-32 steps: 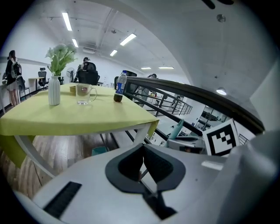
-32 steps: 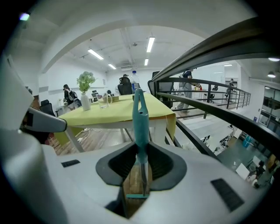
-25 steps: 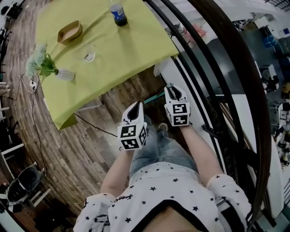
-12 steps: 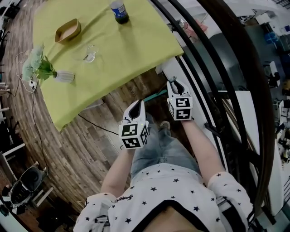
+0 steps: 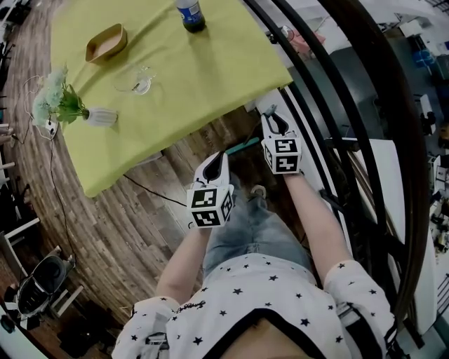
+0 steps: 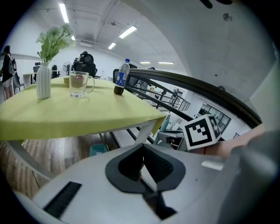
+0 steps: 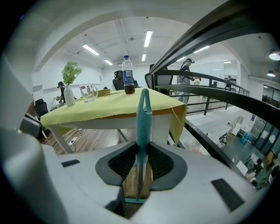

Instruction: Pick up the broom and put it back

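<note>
The broom's teal handle stands upright between the jaws of my right gripper, whose pads press on it from both sides. The handle's looped end rises in front of the table edge, and a thin rod runs down below the pads. The broom's head is hidden. From the head view, the right gripper is by the table's near corner, next to the railing. My left gripper hangs lower over the wooden floor. Its jaws meet at the tips with nothing between them.
A table with a yellow-green cloth carries a bottle, a wooden bowl, a glass mug and a vase of flowers. A dark curved railing runs along the right. A cable crosses the floor. A teal thing sits under the table.
Both grippers have moved toward the table's near corner, the right one farther, with the handle still in its jaws.
</note>
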### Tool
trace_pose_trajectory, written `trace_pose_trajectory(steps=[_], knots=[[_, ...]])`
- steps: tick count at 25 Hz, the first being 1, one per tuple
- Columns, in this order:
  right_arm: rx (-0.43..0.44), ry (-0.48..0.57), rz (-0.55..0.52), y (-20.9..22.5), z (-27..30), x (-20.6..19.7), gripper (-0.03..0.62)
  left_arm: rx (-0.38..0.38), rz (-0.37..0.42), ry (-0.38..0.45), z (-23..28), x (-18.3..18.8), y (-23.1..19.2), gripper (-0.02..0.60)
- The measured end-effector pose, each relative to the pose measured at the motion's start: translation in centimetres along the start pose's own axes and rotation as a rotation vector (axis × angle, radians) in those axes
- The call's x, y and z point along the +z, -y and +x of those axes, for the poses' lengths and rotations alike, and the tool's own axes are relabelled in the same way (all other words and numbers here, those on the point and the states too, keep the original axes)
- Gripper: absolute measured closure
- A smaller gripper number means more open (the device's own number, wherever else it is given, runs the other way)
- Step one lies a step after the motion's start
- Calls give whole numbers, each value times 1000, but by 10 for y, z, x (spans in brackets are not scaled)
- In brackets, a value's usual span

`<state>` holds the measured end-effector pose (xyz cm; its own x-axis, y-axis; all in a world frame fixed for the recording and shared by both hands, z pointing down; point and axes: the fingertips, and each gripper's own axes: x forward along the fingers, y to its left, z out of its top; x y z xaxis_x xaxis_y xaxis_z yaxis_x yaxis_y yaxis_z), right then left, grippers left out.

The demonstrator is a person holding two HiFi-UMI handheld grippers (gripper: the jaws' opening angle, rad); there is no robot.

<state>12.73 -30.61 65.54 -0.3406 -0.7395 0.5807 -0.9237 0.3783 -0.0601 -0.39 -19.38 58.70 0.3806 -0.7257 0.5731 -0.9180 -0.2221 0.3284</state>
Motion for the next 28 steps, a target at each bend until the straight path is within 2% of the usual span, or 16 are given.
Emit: trace_pose_trajectory(steps=[7, 28], knots=[[-10, -21, -21, 5, 21, 6, 508, -5, -1, -17, 5, 0, -4, 569], [-66, -63, 8, 28, 55, 7, 496, -7, -15, -42, 11, -7, -7, 569]])
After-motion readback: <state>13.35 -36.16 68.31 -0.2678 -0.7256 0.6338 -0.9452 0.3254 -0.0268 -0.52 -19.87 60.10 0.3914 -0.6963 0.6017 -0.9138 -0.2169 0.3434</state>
